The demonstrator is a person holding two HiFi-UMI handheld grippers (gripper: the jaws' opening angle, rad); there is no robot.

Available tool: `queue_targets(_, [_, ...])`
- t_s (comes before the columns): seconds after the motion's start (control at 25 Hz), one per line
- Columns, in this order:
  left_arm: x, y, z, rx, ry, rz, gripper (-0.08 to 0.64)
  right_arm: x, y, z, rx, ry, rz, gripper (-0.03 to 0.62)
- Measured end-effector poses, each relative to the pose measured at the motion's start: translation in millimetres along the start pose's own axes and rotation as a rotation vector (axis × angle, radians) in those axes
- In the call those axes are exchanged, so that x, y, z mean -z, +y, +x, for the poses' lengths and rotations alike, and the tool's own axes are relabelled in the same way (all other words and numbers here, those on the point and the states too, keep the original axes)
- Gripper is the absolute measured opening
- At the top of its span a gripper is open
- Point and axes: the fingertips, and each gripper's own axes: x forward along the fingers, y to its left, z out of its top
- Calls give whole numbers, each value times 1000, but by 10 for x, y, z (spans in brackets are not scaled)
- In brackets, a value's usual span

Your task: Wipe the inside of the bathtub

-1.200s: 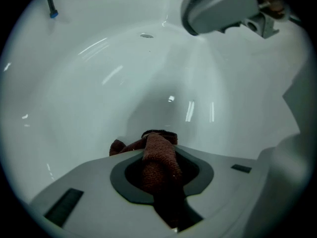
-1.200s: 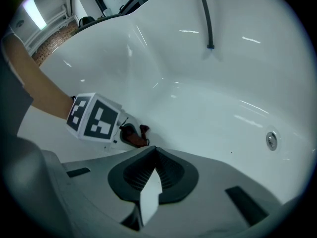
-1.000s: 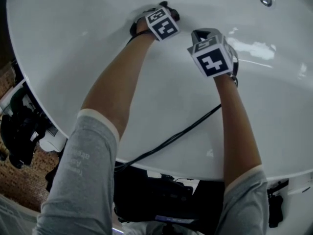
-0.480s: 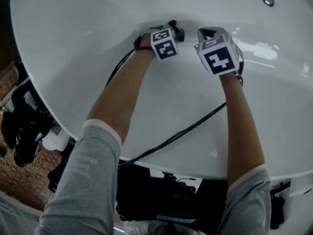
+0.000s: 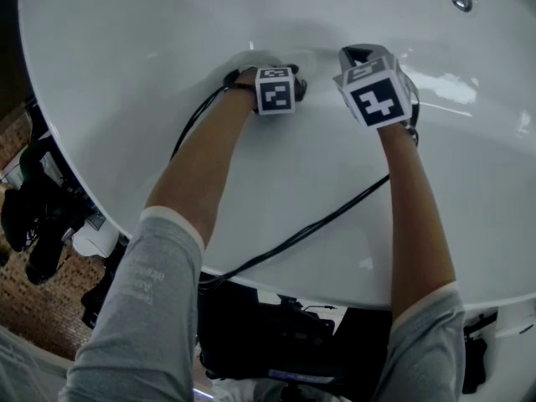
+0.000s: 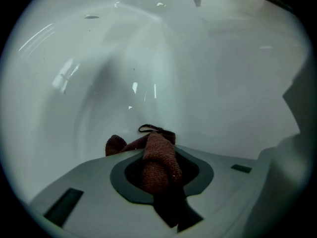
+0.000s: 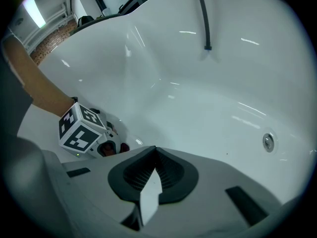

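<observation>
Brown cloth (image 6: 157,155) is pinched in the left claw (image 6: 159,180), probably pressed against the bathtub (image 6: 208,73) wall for wiping; right claw (image 7: 154,172) hovers alongside, pressed together, empty.

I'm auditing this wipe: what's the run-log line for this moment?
left gripper: shut on dark red cloth | right gripper: shut, empty | both low inside bathtub
</observation>
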Motion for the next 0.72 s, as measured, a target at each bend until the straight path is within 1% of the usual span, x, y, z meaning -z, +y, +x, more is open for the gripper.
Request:
queue_targets(0.12, [-23,-115,68,56,-34,-11,95,9,3,-8,5,0,-14,6])
queue_targets(0.2, [40,-90,39,53,2,-2,95,13,40,0,-7,5,-23,6])
queue_targets(0.24, [69,-102,30,62,18,2,95,18,50,3,-10,6,-26,6])
queue_targets(0.28, [71,-152,36,91,16,0,94,24,56,7,-11,7,-27,6])
queue_targets(0.36, [7,-267,44,154,-37,-10,91,27,50,6,-10,7,-29,6])
queue_targets(0.4, [-26,-284,25,164,-67,-13,89,22,37,-4,-6,5,-29,6])
queue_targets(0.48, [-77,-282,-37,158,-115,-19,84,15,21,-43,1,5,-29,6])
queue_targets(0.56, [-100,-325,-106,155,-141,-31,80,16,37,-98,7,9,-30,6])
queue_targets(0.72, [-112,-511,-300,153,-156,-44,77,-30,201,-305,-14,25,-65,6])
